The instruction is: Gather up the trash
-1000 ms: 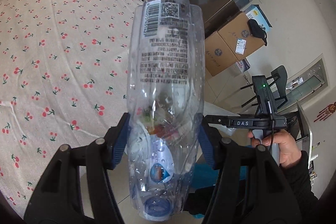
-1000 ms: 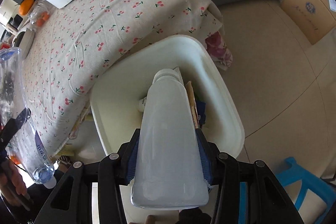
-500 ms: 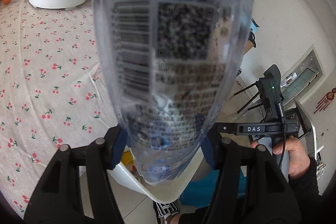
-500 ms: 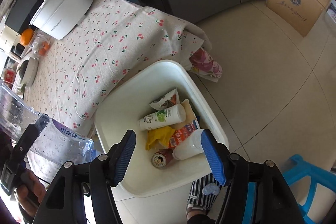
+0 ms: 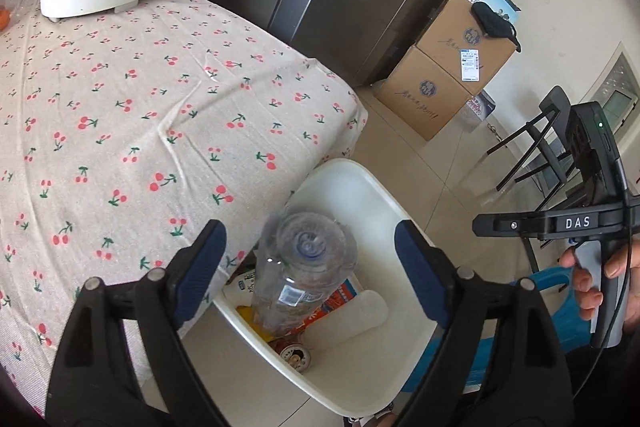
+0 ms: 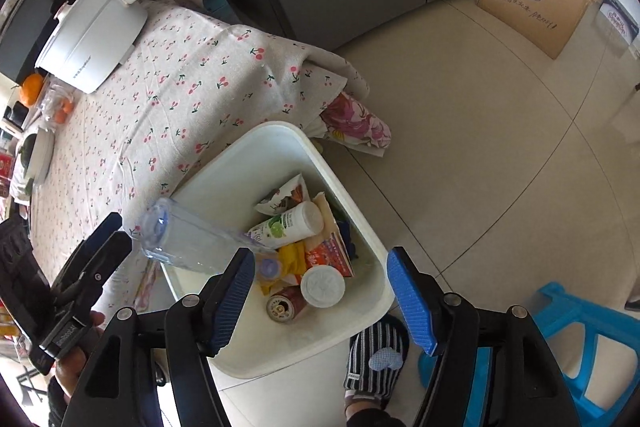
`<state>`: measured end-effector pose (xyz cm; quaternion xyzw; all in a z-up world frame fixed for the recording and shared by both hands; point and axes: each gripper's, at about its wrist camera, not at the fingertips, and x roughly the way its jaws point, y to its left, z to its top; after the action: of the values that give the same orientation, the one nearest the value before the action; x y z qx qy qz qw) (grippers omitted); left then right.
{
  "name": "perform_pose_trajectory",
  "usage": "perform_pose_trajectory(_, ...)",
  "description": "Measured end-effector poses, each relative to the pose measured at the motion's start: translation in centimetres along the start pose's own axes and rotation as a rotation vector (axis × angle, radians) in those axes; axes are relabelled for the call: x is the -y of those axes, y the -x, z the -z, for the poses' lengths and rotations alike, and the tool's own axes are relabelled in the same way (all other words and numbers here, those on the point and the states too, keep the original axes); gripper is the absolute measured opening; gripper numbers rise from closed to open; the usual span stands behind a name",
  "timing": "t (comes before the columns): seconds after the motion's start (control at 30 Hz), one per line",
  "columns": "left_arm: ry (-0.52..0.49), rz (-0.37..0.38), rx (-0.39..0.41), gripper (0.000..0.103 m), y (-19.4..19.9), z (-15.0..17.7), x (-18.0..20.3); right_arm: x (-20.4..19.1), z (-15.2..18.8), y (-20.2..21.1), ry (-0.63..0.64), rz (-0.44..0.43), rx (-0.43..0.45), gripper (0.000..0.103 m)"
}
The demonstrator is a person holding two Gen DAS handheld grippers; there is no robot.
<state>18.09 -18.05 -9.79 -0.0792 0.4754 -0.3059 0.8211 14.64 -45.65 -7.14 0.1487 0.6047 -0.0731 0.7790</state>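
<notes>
Clear plastic bottle [image 5: 304,267] tips cap-down into the white bin [image 5: 372,187] beside the tabletop [image 5: 140,99]

Left claw [image 5: 308,267] has just been spreading its jaws; they stand released, wide of the bottle, which leans on the bin's rim among wrappers and a can [image 6: 286,305]. Right claw [image 6: 320,295] has also just been widening and hangs empty above the bin, nothing between its blue pads [image 6: 412,301]
</notes>
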Motion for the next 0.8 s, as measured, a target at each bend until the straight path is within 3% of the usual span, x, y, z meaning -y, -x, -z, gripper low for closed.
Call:
perform_pose_trajectory(0.07,0.005,-0.042,-0.004,0.098,0.7,0.6,-0.5,-0.4,0.2,0.0,0.012,0.008,-0.001,0.07)
perform_pose_trajectory(0.2,-0.002,-0.142,-0.004,0.102,1.8,1.6,-1.1,-1.6,0.6,0.3,0.052,0.027,0.005,0.071)
perform_pose_trajectory(0.33,-0.03,-0.246,-0.026,0.102,3.6,2.8,-1.2,-3.4,1.4,1.0,0.095,0.039,0.037,0.088)
perform_pose_trajectory(0.5,-0.002,-0.349,-0.028,0.102,6.7,4.5,-1.4,-5.8,3.0,2.0,0.151,0.042,0.085,0.093)
perform_pose_trajectory(0.57,0.024,-0.375,-0.022,0.102,8.1,5.2,-1.6,-6.8,3.9,2.6,0.168,0.052,0.105,0.103)
perform_pose_trajectory(0.8,0.063,-0.483,0.006,0.102,12.8,7.3,-1.4,-10.4,8.7,6.4,0.246,0.024,0.251,0.103)
